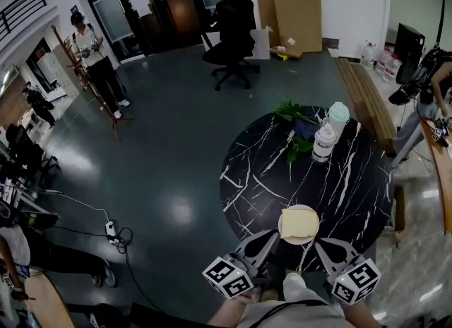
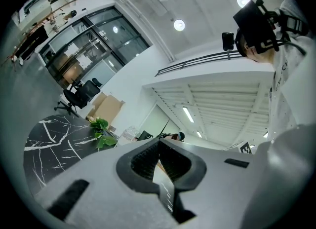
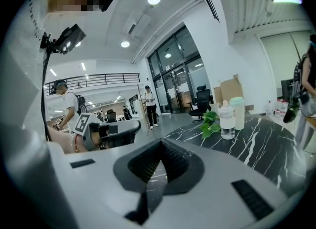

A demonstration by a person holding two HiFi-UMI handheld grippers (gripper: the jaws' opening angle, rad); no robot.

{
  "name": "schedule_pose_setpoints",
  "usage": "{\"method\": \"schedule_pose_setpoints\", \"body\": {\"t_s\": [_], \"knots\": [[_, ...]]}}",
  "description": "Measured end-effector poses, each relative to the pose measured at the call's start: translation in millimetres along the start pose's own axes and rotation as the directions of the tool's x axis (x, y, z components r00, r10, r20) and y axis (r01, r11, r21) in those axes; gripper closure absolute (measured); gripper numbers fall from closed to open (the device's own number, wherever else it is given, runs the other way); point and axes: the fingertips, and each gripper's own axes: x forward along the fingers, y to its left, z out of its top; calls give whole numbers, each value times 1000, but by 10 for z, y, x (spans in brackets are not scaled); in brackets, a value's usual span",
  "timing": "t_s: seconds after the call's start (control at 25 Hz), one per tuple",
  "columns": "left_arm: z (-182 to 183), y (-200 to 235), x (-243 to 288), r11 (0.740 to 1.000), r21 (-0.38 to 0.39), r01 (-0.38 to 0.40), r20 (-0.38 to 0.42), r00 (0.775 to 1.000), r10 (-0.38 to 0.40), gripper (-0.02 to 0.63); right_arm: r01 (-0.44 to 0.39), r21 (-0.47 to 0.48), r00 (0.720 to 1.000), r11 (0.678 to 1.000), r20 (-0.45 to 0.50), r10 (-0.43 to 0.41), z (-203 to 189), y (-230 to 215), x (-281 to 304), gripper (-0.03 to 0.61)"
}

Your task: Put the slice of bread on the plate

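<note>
Your slice of bread (image 1: 297,225) already lies flat on the white plate (image 1: 300,208), at the near edge of the black marbled tabletop (image 1: 353,178), so by the look of it the placing is done. It sits straight ahead of you, between the two grippers. The left gripper (image 1: 270,236) comes in at the plate's near-left side and the right gripper (image 1: 320,244) at its near-right, each just beside the rim and about equally close. The slice is roughly square, so no long axis sets your approach. Both sets of fingers are pressed together at their tips and hold nothing, as each gripper view shows. If you must touch the bread again, either hand reaches it by going straight forward.
</note>
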Motion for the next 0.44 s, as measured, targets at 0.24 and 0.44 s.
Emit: {"method": "schedule_pose_setpoints", "body": {"t_s": [0.24, 0.44], "knots": [[-20, 99, 18, 1000, -7, -4, 2, 1000, 4, 606, -7, 0, 1000, 1000, -11, 7, 21, -46, 78, 568], [56, 128, 57, 1000, -7, -17, 4, 1000, 17, 606, -14, 2, 1000, 1000, -23, 14, 38, -75, 111, 568]]}}
